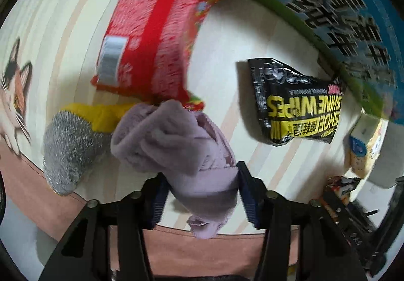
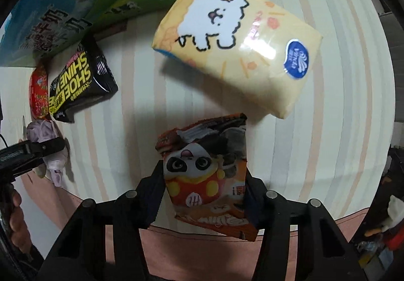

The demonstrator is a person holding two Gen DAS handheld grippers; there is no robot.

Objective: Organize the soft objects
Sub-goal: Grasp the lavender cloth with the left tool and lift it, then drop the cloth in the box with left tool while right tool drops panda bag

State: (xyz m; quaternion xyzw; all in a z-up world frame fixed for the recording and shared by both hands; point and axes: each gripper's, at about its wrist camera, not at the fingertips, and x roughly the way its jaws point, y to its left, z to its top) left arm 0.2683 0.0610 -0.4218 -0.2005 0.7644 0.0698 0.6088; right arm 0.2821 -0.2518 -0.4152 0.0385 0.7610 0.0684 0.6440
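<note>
My left gripper [image 1: 200, 192] is shut on a lilac fleece cloth [image 1: 181, 152] and holds it just above the striped table [image 1: 227, 28]; the cloth also shows in the right wrist view [image 2: 40, 129]. My right gripper [image 2: 204, 195] is shut on an orange snack packet with a panda print [image 2: 209, 172], held over the table's near edge. A yellow tissue pack with a white dog drawing [image 2: 234, 43] lies beyond it. A black shoe shine wipes pack [image 1: 298, 104] and a red packet [image 1: 156, 33] lie on the table.
A grey scrubber with a yellow part [image 1: 70, 147] lies left of the cloth. A large blue-green bag [image 1: 341, 15] runs along the far side. A cat picture [image 1: 12, 94] is at the left edge. A pink band [image 1: 202, 248] borders the table's near edge.
</note>
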